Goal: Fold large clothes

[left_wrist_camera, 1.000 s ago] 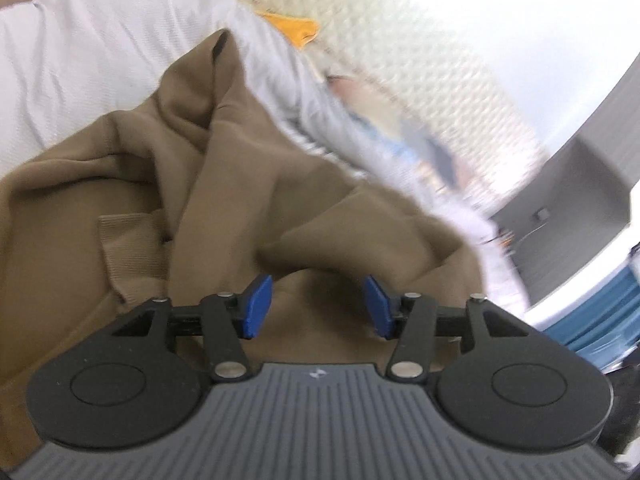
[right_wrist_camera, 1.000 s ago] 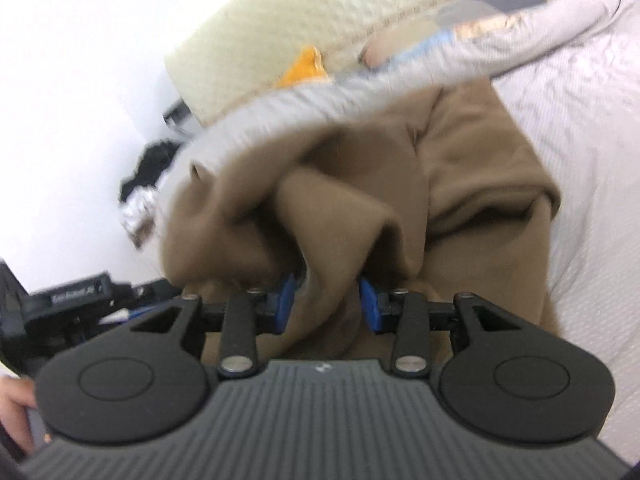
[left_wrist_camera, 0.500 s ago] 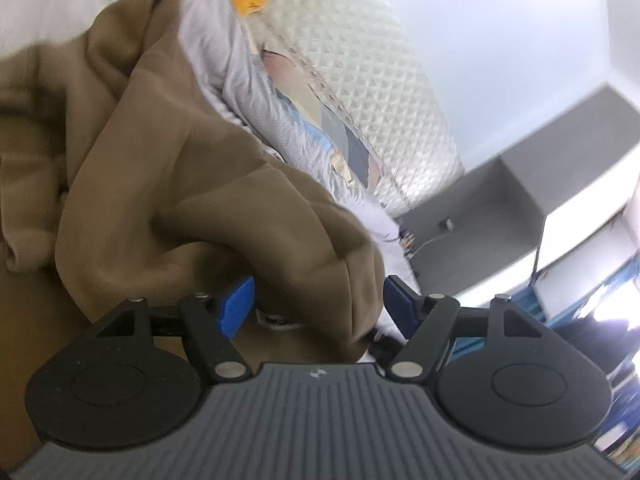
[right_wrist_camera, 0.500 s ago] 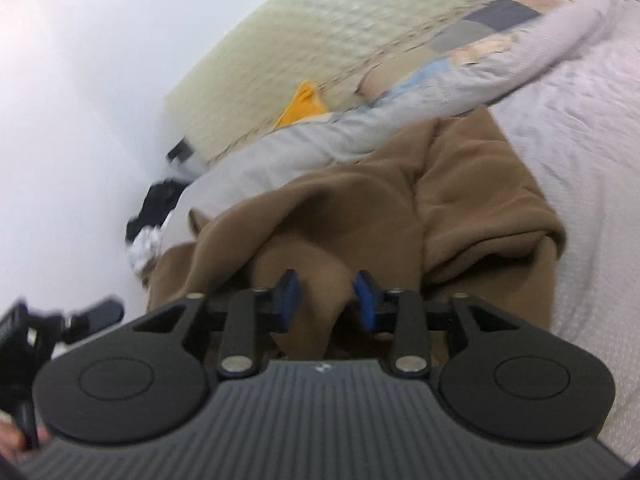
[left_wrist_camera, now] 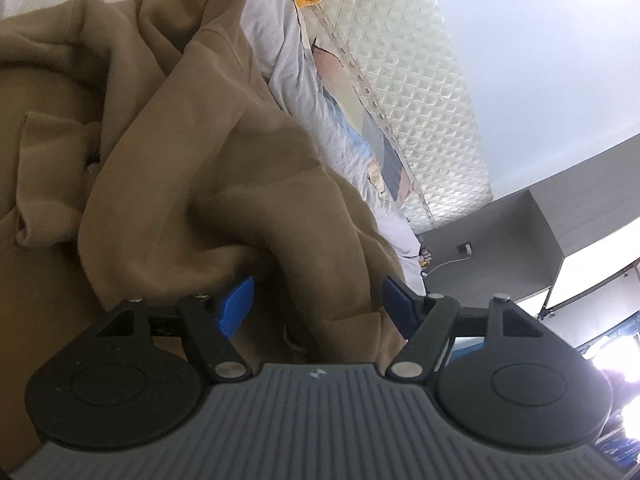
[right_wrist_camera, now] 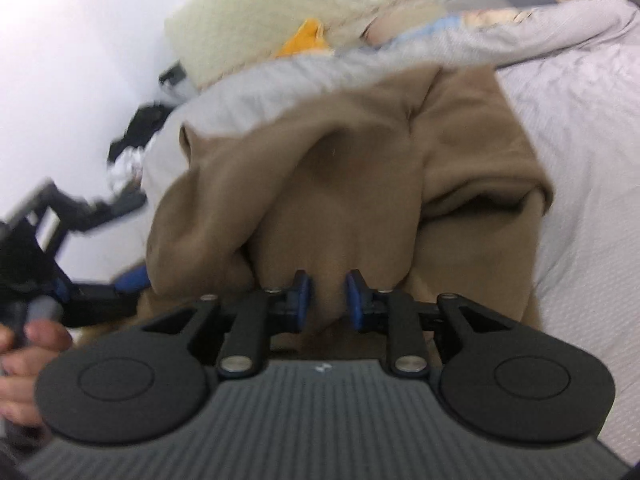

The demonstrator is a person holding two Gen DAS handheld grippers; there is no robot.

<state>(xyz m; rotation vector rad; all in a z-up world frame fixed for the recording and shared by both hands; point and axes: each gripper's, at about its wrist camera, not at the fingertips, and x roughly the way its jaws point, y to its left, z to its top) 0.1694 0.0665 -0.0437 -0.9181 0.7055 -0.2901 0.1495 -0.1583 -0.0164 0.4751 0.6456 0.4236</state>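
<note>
A large brown sweatshirt [left_wrist_camera: 168, 152] lies crumpled on a bed; its ribbed cuff [left_wrist_camera: 44, 140] shows at the left. My left gripper [left_wrist_camera: 316, 306] stands wide, and a thick fold of the brown cloth hangs loosely between its blue pads [left_wrist_camera: 236, 304]. In the right wrist view the same sweatshirt [right_wrist_camera: 360, 184] is bunched up in front of me. My right gripper [right_wrist_camera: 328, 300] is pinching a narrow fold of it between its pads, and its jaws are opening slightly at this moment.
The light grey sheet [right_wrist_camera: 580, 168] spreads out to the right. A rolled grey duvet [left_wrist_camera: 280, 52], a patchwork pillow [left_wrist_camera: 380, 148], a yellow cloth [right_wrist_camera: 308, 40] and a quilted headboard [left_wrist_camera: 400, 60] line the far side. A person's hand [right_wrist_camera: 24, 360] is at the left.
My left gripper has rolled and dropped a little, and its jaws have widened around a thicker fold. My right gripper's jaws have narrowed onto the brown cloth.
</note>
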